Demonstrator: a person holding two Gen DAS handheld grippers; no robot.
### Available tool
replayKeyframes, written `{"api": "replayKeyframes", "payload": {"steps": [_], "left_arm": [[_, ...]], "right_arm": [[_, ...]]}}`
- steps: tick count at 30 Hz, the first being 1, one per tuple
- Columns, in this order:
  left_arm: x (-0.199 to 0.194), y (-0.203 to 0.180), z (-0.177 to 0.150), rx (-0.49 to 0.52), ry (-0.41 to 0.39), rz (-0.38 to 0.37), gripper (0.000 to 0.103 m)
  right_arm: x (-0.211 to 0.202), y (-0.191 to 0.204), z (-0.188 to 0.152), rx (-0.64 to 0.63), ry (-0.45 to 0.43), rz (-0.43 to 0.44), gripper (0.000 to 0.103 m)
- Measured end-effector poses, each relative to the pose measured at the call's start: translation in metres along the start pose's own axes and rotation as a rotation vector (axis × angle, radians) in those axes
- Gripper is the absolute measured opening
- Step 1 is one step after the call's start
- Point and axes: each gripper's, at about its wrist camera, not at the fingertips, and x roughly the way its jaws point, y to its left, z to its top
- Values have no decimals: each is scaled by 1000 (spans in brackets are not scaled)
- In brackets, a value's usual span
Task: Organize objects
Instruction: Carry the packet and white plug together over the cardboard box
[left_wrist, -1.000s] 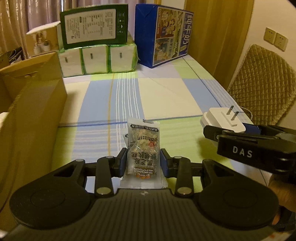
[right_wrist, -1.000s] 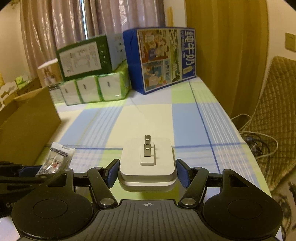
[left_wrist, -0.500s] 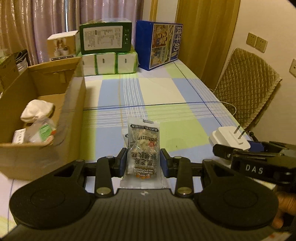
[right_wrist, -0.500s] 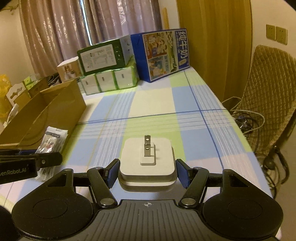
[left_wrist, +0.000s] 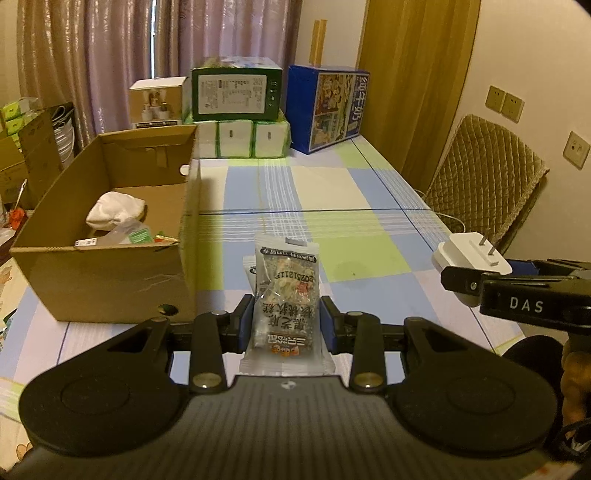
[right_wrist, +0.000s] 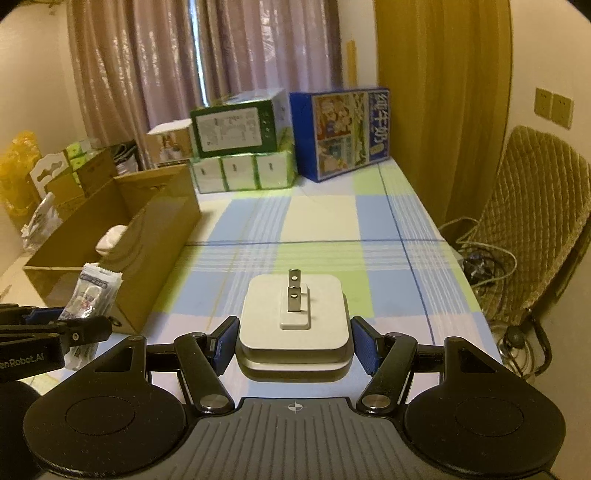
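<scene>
Jaws of left gripper (left_wrist: 287, 325) pinching a clear snack packet (left_wrist: 284, 302), right gripper (right_wrist: 293, 341) clamped on white plug adapter (right_wrist: 293, 314), both above checked tablecloth (left_wrist: 332, 192), open cardboard box (left_wrist: 107, 273) just left, prongs up.

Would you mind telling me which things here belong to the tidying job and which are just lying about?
Part of the job:
- snack packet, gripped by the left gripper
- white plug adapter, gripped by the right gripper
- open cardboard box, probably the destination

Lying about:
- blue carton
- green box
- tissue packs
- quilted chair
</scene>
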Motion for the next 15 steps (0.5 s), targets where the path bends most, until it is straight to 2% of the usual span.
{"api": "replayKeyframes", "payload": {"steps": [15], "left_arm": [[-24,21,-8,-31,-12,32,32]], "right_arm": [[-5,24,-1,-28,-7,43,62]]}}
